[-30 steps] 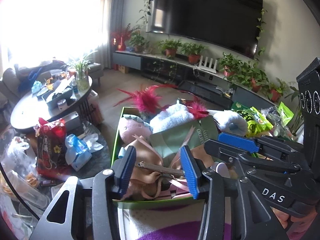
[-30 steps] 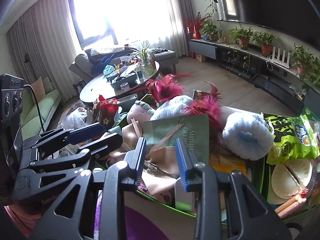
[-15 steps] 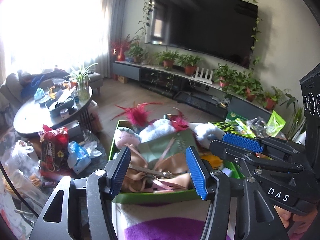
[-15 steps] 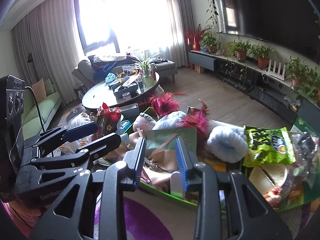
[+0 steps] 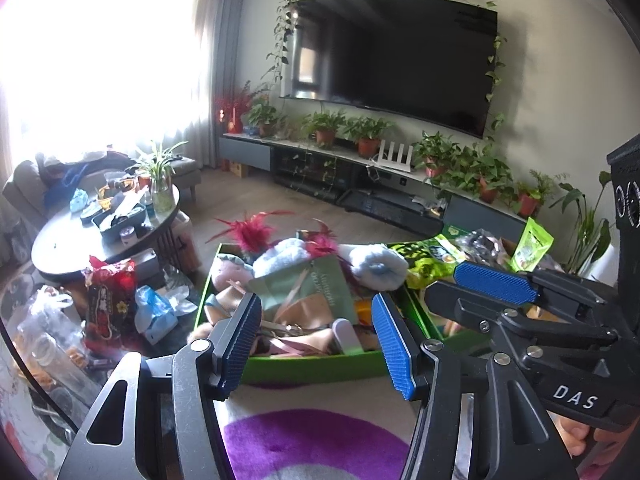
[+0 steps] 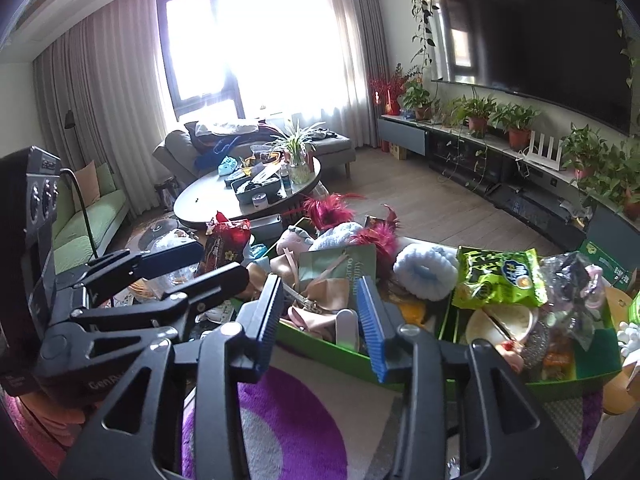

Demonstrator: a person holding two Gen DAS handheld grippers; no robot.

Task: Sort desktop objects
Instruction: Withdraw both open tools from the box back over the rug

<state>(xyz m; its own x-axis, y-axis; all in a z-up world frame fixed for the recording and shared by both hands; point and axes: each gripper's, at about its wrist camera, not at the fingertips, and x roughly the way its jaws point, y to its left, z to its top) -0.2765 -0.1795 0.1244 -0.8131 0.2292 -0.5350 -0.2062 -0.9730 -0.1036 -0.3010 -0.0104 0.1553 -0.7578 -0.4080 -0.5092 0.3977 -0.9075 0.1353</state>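
Left tool (image 5: 316,340): jaws set wide apart, nothing between the pads, held above the near wall of the green box (image 5: 312,368). Right tool (image 6: 320,324): jaws opening, moderate gap, nothing gripped.

Green box sits at 12 o'clock from both tools, on a white-and-purple mat (image 6: 288,412). It is packed: green paper bag (image 5: 320,284), pink feathers (image 5: 252,232), blue fluffy slippers (image 5: 376,264), tan ribbons.

Second green box (image 6: 592,364) touches it at 3 o'clock; it holds a green snack bag (image 6: 500,280).
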